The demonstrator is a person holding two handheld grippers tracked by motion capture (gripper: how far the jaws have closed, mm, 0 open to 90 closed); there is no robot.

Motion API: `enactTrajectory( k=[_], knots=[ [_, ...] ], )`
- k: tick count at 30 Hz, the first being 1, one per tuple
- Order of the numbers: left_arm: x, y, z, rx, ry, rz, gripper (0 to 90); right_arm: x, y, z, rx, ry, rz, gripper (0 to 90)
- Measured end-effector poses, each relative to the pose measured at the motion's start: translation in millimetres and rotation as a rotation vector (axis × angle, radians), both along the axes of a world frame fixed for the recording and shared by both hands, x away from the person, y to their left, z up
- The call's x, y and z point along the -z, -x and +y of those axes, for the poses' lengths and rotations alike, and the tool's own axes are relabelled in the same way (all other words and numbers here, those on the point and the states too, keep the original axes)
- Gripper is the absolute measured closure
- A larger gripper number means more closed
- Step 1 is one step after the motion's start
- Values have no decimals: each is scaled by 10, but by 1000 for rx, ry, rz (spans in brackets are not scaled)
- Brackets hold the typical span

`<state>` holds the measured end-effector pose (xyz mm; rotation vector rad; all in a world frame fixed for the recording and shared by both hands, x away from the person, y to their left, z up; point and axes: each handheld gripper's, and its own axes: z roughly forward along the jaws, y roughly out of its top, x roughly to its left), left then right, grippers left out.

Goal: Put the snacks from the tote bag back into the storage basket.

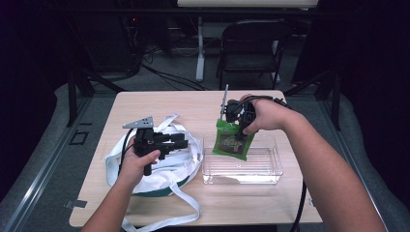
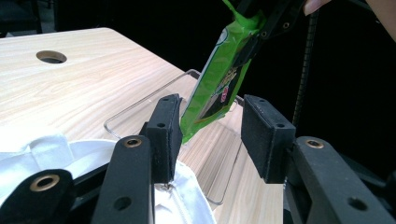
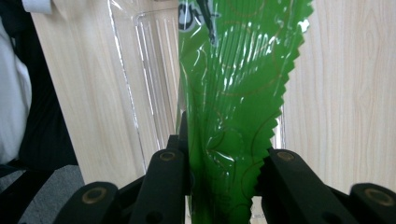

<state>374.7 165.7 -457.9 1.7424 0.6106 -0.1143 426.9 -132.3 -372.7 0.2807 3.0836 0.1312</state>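
Green packet [image 1: 233, 141] — glossy, crinkled foil with a saw-toothed edge.
Right tongs [image 1: 238, 126] pinch its top above a clear ribbed tray [image 1: 263, 166]; left tongs [image 1: 180, 143] gape empty over white cloth [image 1: 164, 171] — pale wood-grain worktop [image 1: 159, 104].

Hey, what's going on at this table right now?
A person works with a tool in each hand. The right tool is shut on the top edge of a green snack packet, which hangs over a clear plastic tray on the wooden table. The left tool is open and holds nothing, over a white cloth bag beside the tray.
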Motion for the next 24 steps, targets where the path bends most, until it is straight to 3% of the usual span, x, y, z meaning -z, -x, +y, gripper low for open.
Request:
enactTrajectory(
  k=[3, 15, 18, 24],
  knots=[
    [5, -3, 8, -5, 4, 7, 575, 35, -21, 10, -5, 24, -8, 752],
    [15, -22, 35, -11, 2, 5, 577, 158, -120, 89, -5, 32, -29, 752],
    [15, -22, 38, -12, 4, 6, 577, 227, -148, 114, -4, 16, -27, 752],
    [16, -26, 52, -15, 4, 7, 579, 354, -220, 168, -19, 46, -36, 751]
  ],
)
